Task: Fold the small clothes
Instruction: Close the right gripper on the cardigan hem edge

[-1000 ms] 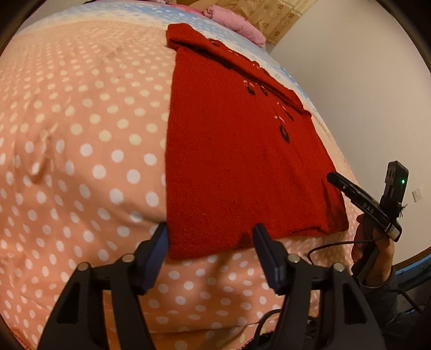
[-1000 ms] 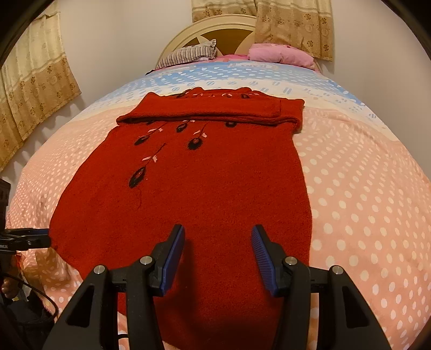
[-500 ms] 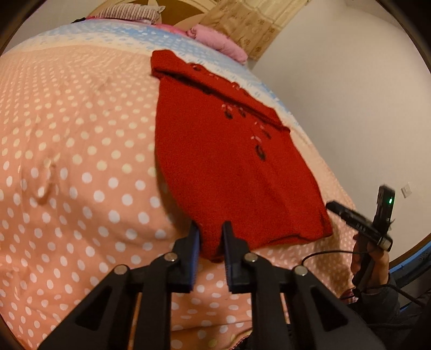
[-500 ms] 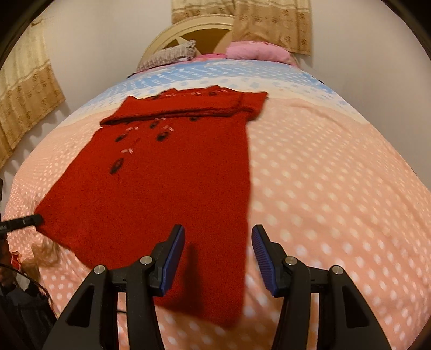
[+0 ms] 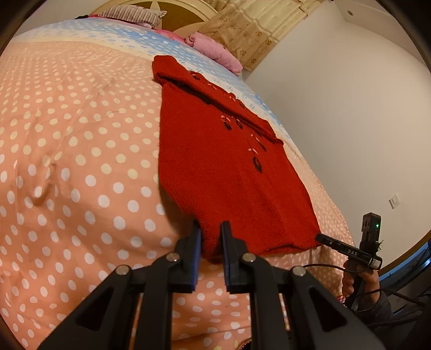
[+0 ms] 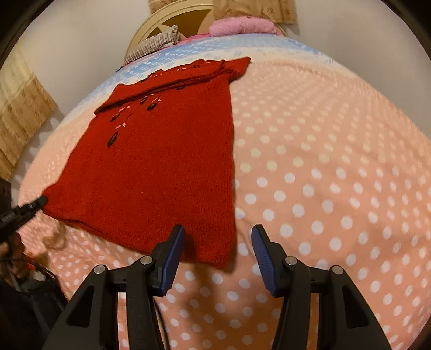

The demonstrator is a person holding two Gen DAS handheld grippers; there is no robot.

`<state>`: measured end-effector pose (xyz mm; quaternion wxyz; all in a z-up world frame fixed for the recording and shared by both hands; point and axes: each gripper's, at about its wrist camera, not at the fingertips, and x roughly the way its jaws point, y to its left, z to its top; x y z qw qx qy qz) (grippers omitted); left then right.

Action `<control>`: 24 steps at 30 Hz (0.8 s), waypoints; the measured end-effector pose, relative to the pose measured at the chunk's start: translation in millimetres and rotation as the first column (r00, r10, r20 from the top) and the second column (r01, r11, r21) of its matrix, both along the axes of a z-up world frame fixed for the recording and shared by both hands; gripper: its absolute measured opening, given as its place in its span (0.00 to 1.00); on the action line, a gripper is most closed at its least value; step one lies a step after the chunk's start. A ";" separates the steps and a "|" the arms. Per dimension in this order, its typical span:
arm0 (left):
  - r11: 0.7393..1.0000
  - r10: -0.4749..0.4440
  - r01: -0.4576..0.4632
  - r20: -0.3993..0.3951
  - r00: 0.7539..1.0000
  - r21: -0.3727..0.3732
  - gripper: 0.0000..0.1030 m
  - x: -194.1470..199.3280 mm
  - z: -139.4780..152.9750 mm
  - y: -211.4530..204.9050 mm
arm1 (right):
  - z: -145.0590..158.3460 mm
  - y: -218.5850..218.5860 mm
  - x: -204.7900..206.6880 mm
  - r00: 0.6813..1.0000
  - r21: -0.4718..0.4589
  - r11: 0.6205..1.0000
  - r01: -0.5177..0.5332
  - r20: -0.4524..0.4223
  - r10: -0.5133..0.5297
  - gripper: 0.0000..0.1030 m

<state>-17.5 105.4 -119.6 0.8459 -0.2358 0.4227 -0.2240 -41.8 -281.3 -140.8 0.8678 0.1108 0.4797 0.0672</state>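
A small red knitted sweater (image 5: 226, 172) with dark flower embroidery lies flat on the bed, its sleeves folded across the top. My left gripper (image 5: 211, 237) is shut on the sweater's near bottom-left corner, which bunches between the jaws. In the right wrist view the sweater (image 6: 161, 167) lies ahead to the left. My right gripper (image 6: 218, 242) is open and empty, its jaws either side of the sweater's near bottom-right corner. The right gripper also shows in the left wrist view (image 5: 347, 251) at the sweater's far hem corner.
The bed has a pink duvet (image 5: 70, 167) with white dots and a blue band near the head. A pink pillow (image 5: 215, 51) and a striped pillow (image 5: 129, 13) lie by the headboard. A white wall (image 5: 350, 107) runs along the bed's right side.
My left gripper closed on the sweater's bottom-left corner and pulled it up a little. My right gripper stayed open and shifted right along the hem to the bottom-right corner.
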 end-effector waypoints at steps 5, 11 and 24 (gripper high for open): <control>1.000 -0.012 0.013 0.024 1.000 -0.023 0.12 -2.4 3.0 2.9 | -1.7 2.6 -5.1 0.999 0.083 0.996 -0.026 0.024 0.024 0.08; 0.997 -0.038 0.044 0.092 0.995 -0.063 0.12 1.4 16.1 10.1 | 34.3 -9.4 -10.5 0.986 0.121 0.992 -0.021 0.168 0.000 0.07; 0.998 -0.031 0.043 0.217 0.976 -0.048 0.12 59.7 68.7 14.2 | 93.9 -6.0 45.3 0.927 0.128 0.991 -0.038 0.375 -0.013 0.07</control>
